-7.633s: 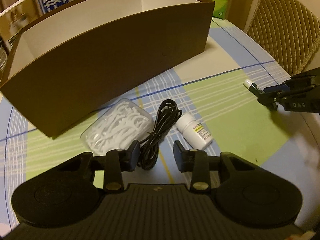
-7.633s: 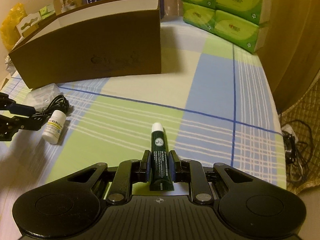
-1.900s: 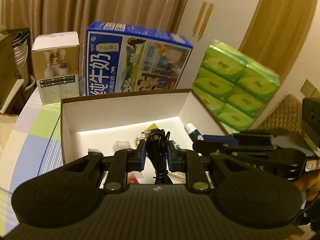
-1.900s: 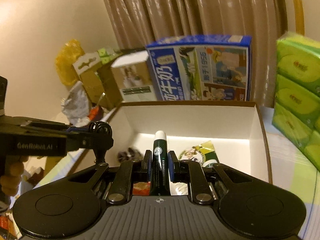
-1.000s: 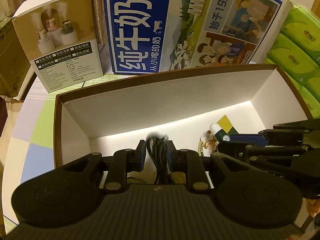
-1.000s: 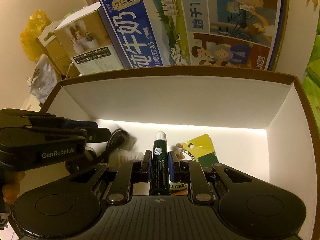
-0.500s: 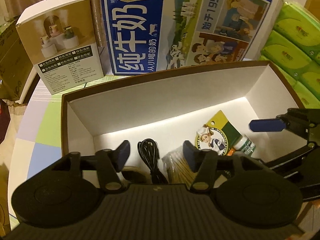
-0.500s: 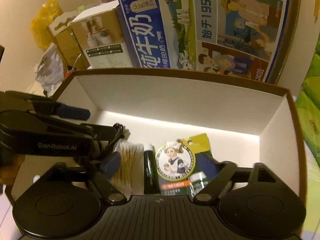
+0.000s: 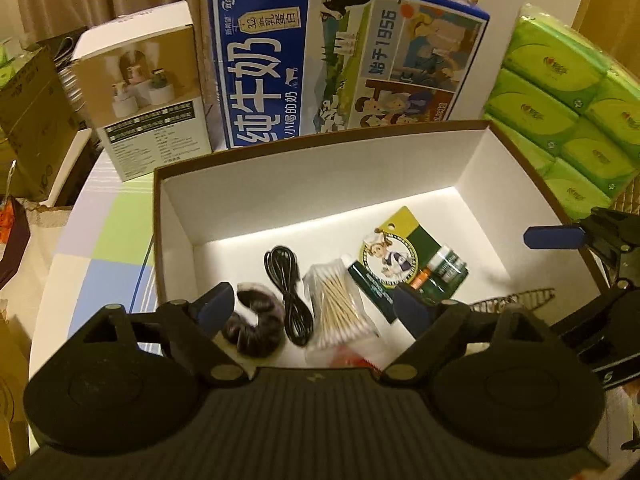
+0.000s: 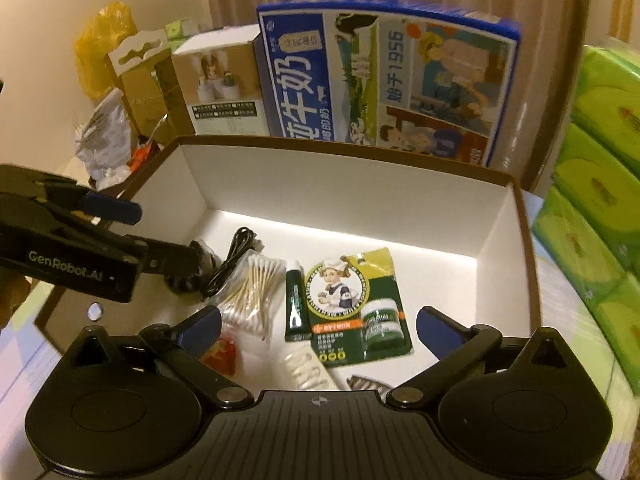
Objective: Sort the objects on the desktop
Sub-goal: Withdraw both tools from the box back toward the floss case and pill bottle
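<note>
Having let go a moment ago, we hold both the left gripper [image 9: 316, 300] and right gripper [image 10: 318, 326] spread wide and empty above the box [image 9: 320, 168], where the cable [image 9: 290, 292] and green tube [image 10: 295, 300] now lie, so other desktop objects come next.

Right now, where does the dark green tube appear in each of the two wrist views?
Left wrist: dark green tube lies right of centre on the box floor, between the cotton swabs and the green card.
Right wrist: tube lies near centre.
Shared landmark: the cotton swabs, directly left of it.
</note>
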### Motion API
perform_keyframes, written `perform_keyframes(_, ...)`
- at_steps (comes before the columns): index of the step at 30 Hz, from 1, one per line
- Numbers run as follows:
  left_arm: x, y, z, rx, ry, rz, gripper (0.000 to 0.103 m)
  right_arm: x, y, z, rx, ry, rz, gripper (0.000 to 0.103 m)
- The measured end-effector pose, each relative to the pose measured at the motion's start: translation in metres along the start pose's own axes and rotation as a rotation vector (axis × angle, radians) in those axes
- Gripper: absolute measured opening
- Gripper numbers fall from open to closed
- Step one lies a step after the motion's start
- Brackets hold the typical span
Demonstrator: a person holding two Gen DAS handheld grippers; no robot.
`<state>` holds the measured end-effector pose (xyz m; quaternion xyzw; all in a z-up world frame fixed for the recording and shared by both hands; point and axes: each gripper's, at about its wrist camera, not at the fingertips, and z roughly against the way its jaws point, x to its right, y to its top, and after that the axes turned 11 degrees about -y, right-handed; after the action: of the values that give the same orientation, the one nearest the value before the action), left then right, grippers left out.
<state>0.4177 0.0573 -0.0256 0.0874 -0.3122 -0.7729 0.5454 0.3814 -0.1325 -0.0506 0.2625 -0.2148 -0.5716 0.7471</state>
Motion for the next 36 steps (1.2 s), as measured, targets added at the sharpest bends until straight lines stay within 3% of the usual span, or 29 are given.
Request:
perform_keyframes(6, 0.008, -0.017, 0.025, 0.022, -0.004, 0.044, 0.084, 0.002, -0.014, 0.024, 0.022, -0.019, -0.016, 0.101)
perform_keyframes(10, 0.015, -0.029, 0.043, 0.059, 0.007, 0.067, 0.090, 0.002, -0.024, 0.042, 0.050, -0.039, -0.034, 0.101)
perform_keyframes(36, 0.066, -0.117, 0.126, 0.145, 0.088, 0.167, 0.090, -0.025, -0.103, 0.131, 0.137, -0.089, -0.065, 0.101)
